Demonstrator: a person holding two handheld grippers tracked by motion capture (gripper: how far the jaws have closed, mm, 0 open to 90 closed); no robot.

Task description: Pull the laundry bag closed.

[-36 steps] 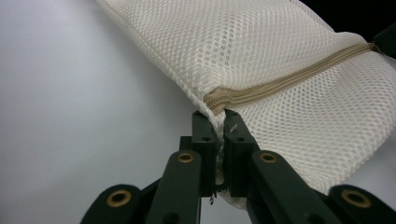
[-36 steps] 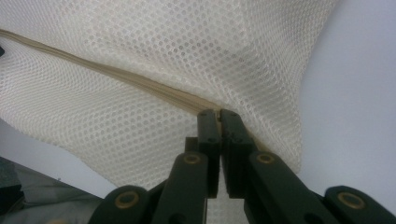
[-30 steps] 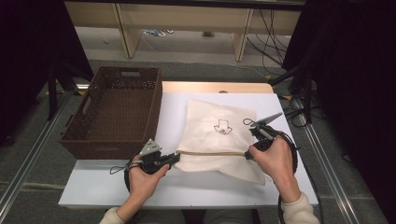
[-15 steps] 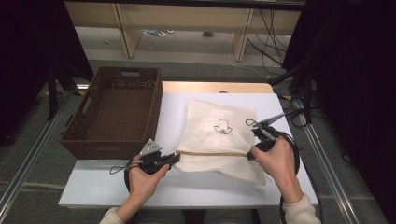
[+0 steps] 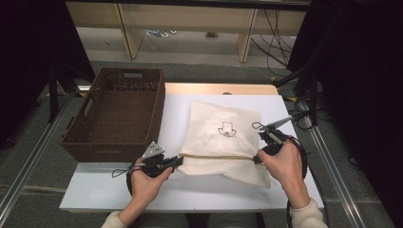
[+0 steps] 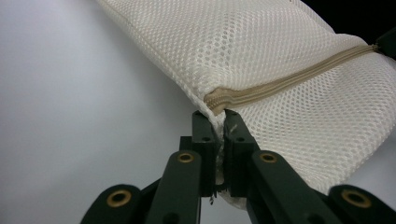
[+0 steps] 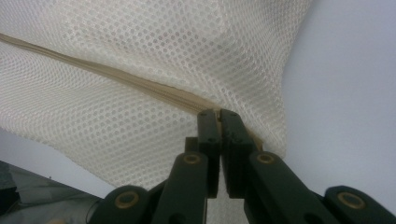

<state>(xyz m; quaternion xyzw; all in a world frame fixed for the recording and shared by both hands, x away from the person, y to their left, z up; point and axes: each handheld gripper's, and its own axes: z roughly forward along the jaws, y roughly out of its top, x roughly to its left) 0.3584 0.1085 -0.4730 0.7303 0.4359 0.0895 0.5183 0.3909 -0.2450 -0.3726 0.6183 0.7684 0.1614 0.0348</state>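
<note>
White table (image 5: 109, 190) with a brown wicker basket (image 5: 116, 114) and a cream mesh bag (image 5: 221, 137).

Brown wicker basket (image 5: 114, 114) on white table (image 5: 95, 190), seemingly empty.

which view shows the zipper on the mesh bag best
The left gripper view: the zipper runs close and sharp across the mesh bag from the left gripper. The right gripper view shows its other end; the high view, a thin tan line.
</note>
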